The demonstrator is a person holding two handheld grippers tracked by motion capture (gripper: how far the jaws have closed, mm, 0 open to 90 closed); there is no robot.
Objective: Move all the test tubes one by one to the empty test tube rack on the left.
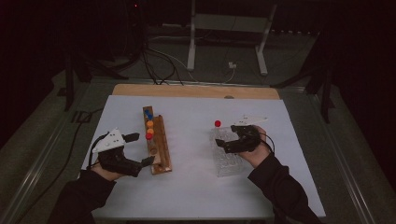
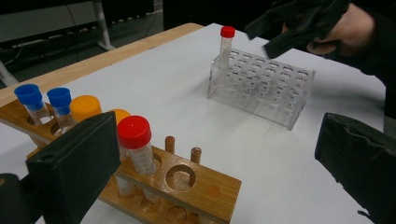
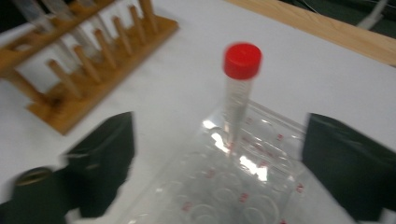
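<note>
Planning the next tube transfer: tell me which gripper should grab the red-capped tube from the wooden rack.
Left. The left gripper sits open beside the wooden rack, near its red-capped plastic tube; the right gripper hovers over the clear plastic rack.

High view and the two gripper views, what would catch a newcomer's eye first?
A lone red-capped tube stands upright in a far corner of the clear plastic rack, right of centre on the white sheet. To its left, a wooden rack holds blue, orange and red capped tubes. The left gripper hangs open beside the wooden rack.
</note>
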